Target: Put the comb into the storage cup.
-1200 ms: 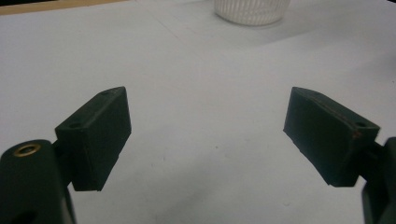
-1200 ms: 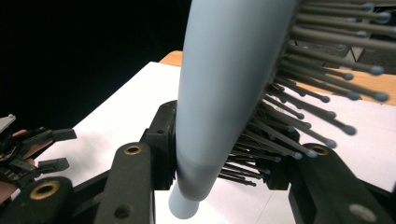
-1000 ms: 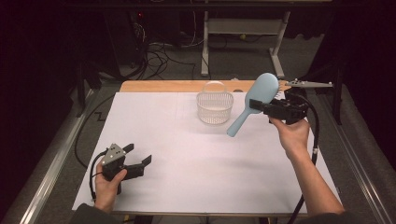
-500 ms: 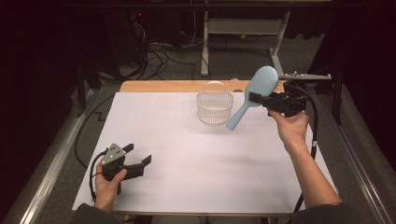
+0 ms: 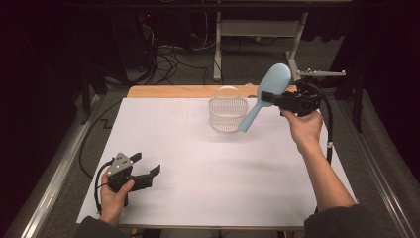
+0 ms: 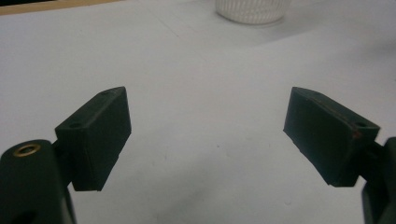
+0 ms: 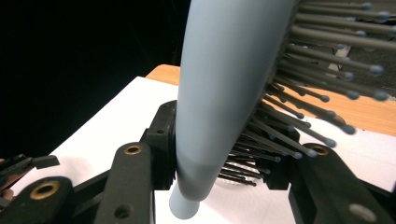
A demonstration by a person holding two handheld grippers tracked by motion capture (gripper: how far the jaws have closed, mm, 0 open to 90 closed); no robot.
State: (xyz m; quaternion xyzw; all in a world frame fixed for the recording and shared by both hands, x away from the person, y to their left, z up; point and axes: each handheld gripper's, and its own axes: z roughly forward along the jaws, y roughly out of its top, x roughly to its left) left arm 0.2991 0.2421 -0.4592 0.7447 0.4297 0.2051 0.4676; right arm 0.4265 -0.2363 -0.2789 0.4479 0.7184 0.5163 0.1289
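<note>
While my right gripper [image 5: 278,100] is clamping it, the pale blue hairbrush [image 5: 265,94] is tilting, its grey ball-tipped bristles showing. My left gripper [image 5: 146,168] is gaping wide, holding nothing.

Left claw [image 5: 148,171] rests low with jaws wide apart; right claw [image 5: 274,99], raised, is clamped tight.

We are in a lab or test room: a white-covered worktop [image 5: 208,168] between metal rails [image 5: 49,188], loose cables [image 5: 168,62] on grey carpet, a metal stand [image 5: 257,29], dark surroundings.
</note>
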